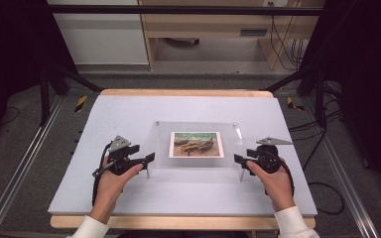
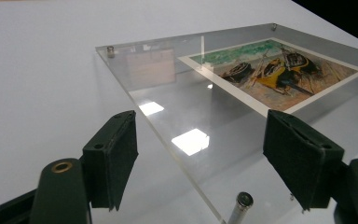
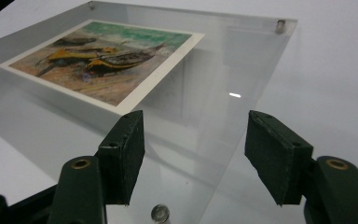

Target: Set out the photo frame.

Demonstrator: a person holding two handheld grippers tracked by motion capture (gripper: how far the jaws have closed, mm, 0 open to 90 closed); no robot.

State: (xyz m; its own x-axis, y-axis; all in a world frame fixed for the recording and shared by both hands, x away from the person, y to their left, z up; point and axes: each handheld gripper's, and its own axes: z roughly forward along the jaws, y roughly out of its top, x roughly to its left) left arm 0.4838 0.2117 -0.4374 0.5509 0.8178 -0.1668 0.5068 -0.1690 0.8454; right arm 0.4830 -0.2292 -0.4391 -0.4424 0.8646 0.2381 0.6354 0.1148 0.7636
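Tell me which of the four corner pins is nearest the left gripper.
The near-left pin, standing just ahead of the open left gripper between its jaws. The far-left pin and far-right pin sit at the panel's far edge.

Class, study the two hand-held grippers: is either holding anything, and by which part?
Nothing is held. The left hand-held gripper and right hand-held gripper are open, jaws spread at the clear acrylic picture frame's near corners.

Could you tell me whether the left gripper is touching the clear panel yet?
Apart. In the left gripper view, the open left gripper straddles the clear panel's near edge, with a gap at each pad.
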